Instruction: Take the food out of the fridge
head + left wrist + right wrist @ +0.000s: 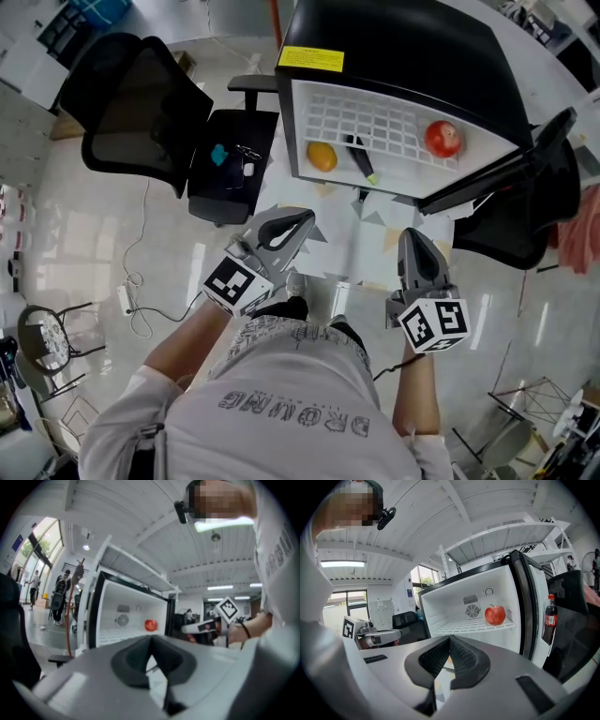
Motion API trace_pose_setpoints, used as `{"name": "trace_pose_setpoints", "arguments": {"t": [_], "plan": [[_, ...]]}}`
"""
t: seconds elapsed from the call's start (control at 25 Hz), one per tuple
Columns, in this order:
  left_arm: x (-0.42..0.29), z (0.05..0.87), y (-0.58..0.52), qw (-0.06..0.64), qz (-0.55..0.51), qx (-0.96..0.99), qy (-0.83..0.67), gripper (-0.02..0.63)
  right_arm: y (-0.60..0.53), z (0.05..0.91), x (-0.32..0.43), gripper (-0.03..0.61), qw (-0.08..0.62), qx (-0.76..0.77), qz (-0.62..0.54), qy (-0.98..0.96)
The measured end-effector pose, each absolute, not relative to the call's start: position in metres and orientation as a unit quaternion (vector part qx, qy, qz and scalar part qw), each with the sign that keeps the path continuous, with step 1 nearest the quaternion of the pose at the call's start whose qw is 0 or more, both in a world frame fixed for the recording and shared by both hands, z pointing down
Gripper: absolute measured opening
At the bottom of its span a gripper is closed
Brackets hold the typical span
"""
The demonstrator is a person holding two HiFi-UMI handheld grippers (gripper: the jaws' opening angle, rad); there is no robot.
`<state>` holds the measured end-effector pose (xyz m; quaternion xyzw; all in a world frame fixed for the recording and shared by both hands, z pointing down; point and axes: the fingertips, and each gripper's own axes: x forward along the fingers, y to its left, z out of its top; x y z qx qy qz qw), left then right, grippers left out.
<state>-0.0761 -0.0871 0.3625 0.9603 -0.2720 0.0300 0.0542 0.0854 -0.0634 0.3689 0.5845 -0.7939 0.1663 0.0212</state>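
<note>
Left gripper (302,219) and right gripper (413,236), jaws together, empty; fridge shelf (380,120) with apple (443,138), orange (322,157); bottle (550,616) in door (487,174)

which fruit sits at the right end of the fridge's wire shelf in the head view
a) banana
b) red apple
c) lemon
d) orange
b: the red apple lies at the right end of the wire shelf, while the orange is at its left end.
</note>
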Motion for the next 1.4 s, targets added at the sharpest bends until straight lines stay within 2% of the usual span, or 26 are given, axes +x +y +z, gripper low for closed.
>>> {"name": "trace_pose_setpoints", "arguments": {"t": [0.64, 0.92, 1.04, 1.4], "plan": [[-0.076, 0.361, -0.129, 0.052, 0.038, 0.966, -0.250, 0.006, -0.132, 0.350, 0.116, -0.002, 0.025, 0.643, 0.121, -0.756], [-0.060, 0.369, -0.136, 0.055, 0.055, 0.962, -0.261, 0.006, -0.169, 0.347, 0.154, 0.076, 0.018, 0.665, 0.104, -0.739], [-0.055, 0.371, -0.137, 0.058, 0.065, 0.960, -0.266, 0.006, -0.184, 0.348, 0.166, 0.128, 0.021, 0.674, 0.102, -0.731], [-0.045, 0.385, -0.139, 0.067, 0.086, 0.958, -0.264, 0.006, -0.210, 0.357, 0.182, 0.237, 0.037, 0.701, 0.090, -0.707]]}}
